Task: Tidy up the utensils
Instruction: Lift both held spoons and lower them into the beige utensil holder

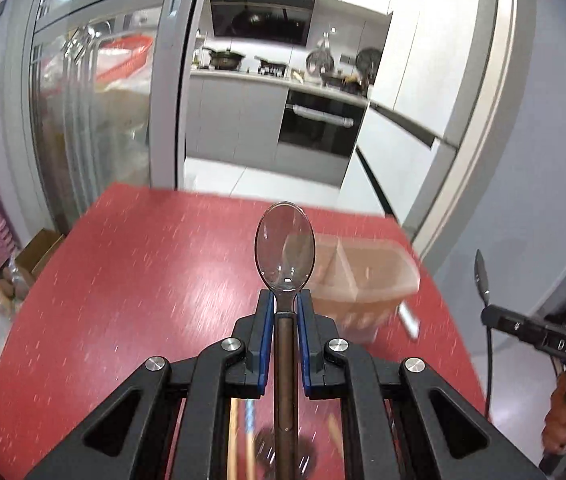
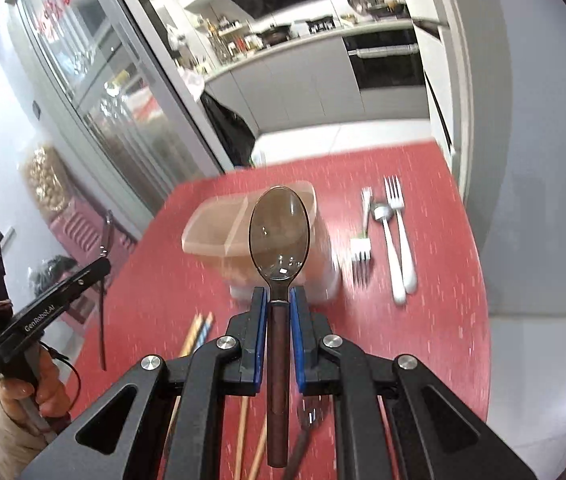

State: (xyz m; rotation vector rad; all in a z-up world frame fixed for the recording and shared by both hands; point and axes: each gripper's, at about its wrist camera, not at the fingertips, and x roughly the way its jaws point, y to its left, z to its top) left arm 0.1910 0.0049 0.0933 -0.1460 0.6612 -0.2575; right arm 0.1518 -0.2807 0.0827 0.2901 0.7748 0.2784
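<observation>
Brown-handled spoons are riding in both tongs, each pinched at the neck.

The left gripper is clamping one spoon, the right gripper another spoon, bowls pointing forward. Beyond the tips, the translucent divided bin is waiting on the red table, forks right of it. Judging by this, carrying level and lowering handle-first into one compartment is looking wise.

White lettering on the left tool read "GenRobot.AI". The right tool bore blurred letters, perhaps "DAS".
</observation>
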